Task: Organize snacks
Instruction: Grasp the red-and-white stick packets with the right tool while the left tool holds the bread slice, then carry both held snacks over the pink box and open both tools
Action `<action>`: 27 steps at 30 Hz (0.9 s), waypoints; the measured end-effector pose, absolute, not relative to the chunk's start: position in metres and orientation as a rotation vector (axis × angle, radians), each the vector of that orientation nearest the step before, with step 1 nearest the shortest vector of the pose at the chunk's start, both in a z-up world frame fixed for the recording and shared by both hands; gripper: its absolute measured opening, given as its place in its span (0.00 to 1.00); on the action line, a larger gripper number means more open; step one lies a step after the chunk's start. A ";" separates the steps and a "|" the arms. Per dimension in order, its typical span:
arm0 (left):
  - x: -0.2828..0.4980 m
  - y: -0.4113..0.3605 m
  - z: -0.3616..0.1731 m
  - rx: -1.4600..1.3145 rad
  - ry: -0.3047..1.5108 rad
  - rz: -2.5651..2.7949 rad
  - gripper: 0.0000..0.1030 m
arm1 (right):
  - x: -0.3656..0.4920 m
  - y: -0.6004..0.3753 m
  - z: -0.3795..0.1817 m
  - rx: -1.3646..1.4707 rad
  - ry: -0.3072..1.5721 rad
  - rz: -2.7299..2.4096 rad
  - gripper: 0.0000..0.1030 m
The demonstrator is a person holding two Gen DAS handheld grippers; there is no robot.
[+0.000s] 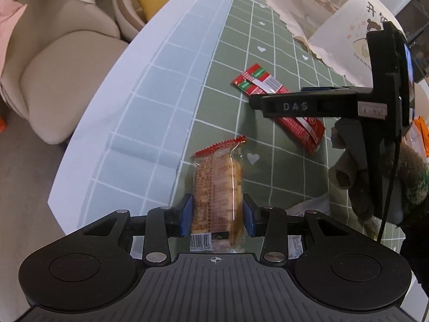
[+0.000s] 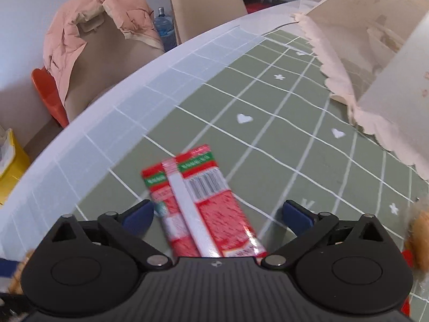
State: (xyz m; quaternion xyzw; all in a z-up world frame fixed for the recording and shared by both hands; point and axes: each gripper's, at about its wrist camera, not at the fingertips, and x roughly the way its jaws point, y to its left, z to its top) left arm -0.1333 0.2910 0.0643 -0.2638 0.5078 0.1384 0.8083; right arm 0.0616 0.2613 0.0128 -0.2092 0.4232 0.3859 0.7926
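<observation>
Cracker pack (image 1: 218, 187) on tablecloth (image 1: 166, 86), wafer packet (image 1: 270, 88) behind it

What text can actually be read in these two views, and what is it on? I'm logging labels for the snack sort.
"DAS": raised letters on the right gripper finger.
"开": large character on the white card; its smaller print is unreadable.
Cracker packet held by the left gripper: barcode digits and print too small.
Red snack packet: barcode and green labels blurred.

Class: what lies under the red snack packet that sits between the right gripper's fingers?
Under the red snack packet only the green grid-patterned tablecloth shows around its edges. The packet covers whatever is directly beneath it, and its near end is hidden by the open right gripper.
</observation>
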 end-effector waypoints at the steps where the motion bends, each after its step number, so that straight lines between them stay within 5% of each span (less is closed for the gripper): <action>1: -0.133 0.291 0.064 -0.564 1.087 0.297 0.42 | 0.057 0.260 0.016 -0.458 0.910 0.851 0.64; 4: -0.130 0.289 0.061 -0.560 1.101 0.292 0.42 | 0.041 0.244 0.024 -0.466 0.951 0.855 0.48; 18: -0.074 0.175 0.140 -0.452 0.924 -0.029 0.42 | -0.007 -0.025 0.124 -0.096 0.869 0.577 0.46; 27: 0.011 0.054 0.273 -0.309 0.650 -0.328 0.42 | -0.041 -0.156 0.143 0.044 0.773 0.377 0.46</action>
